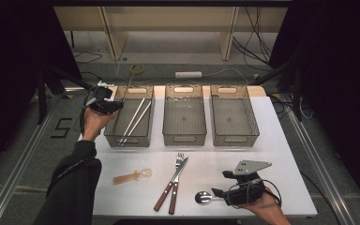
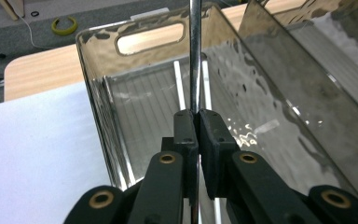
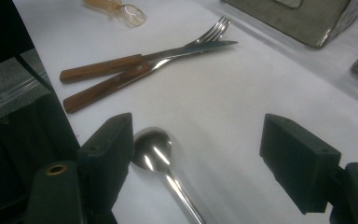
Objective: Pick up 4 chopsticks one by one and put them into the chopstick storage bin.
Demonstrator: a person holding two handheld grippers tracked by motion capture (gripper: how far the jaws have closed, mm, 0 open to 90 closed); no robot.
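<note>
On the white table [image 1: 272, 154], three see-through grey plastic bins are sitting in a row, and the left bin [image 1: 114, 129] is the landmark here. Two white chopsticks [image 1: 136, 119] are lying inside it. Over its near left corner, the left gripper [image 1: 107, 106] is squeezing a thin shiny metal stick [image 2: 195, 51] tight between its jaws, and the stick is pointing up above the bin. Well to the right of that bin, near the table's front edge, the right gripper [image 3: 198, 154] is standing wide open around the round silver metal spoon [image 3: 153, 150], not pinching it. Between the spoon and the bin, a wooden-handled fork [image 1: 176, 177] and knife [image 1: 171, 185] are lying crossed.
</note>
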